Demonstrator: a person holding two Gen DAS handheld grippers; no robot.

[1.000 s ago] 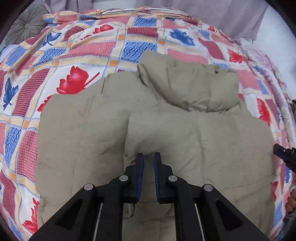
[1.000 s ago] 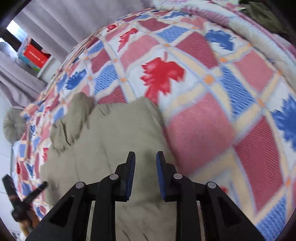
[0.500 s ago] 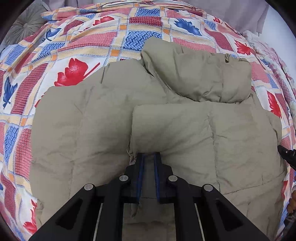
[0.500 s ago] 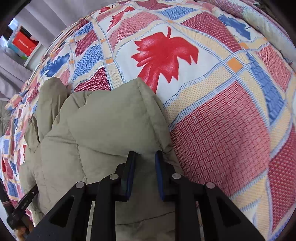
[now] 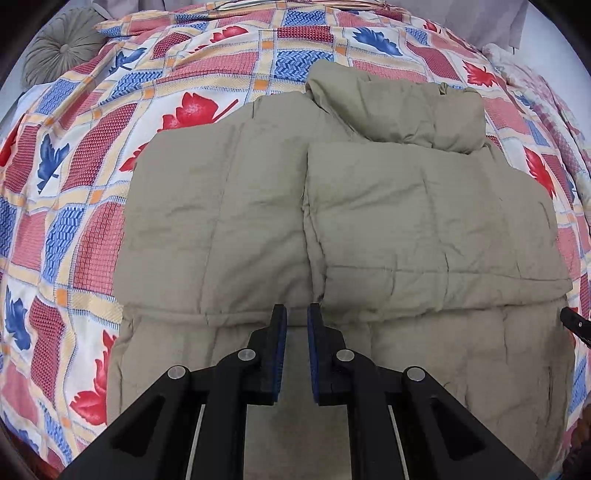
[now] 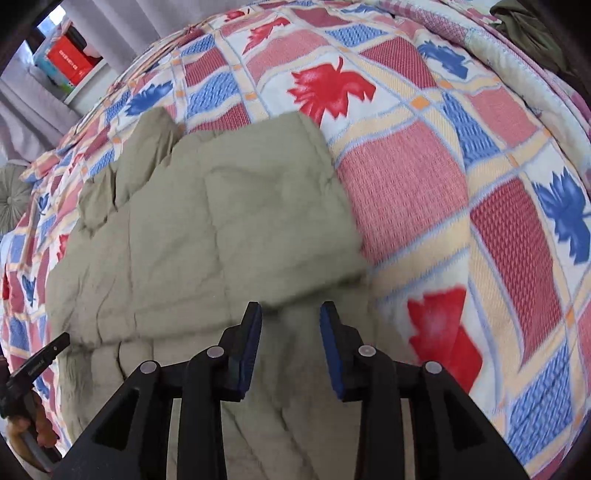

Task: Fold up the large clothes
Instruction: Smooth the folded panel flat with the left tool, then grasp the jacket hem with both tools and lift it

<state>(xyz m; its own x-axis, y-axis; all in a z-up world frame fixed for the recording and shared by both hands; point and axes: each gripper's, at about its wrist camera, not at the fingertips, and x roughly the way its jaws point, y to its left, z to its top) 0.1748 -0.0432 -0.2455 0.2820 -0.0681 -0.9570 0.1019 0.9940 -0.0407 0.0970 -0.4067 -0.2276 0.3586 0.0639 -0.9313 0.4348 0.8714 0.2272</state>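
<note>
A beige padded jacket (image 5: 406, 221) lies folded on the bed, its hood (image 5: 406, 107) at the far end. Two folded-in panels lie flat over its body. My left gripper (image 5: 296, 314) sits at the near edge where those panels meet and is shut on the jacket's edge there. In the right wrist view the jacket (image 6: 221, 240) fills the left half. My right gripper (image 6: 290, 314) hangs at the folded layer's near right corner with its jaws opening; the pads stand apart from the fabric. The left gripper (image 6: 40, 358) shows at the far left, in a hand.
A patchwork quilt (image 5: 74, 184) with red and blue leaves covers the bed. A round grey cushion (image 5: 59, 48) rests at the far left corner. A shelf with a red box (image 6: 70, 59) stands beyond the bed. Dark green cloth (image 6: 532, 33) lies at the far right.
Both grippers drew back toward me with the folded layer, which now lies flatter and wider. The right jaws, shut on the fabric before, have widened and let it go.
</note>
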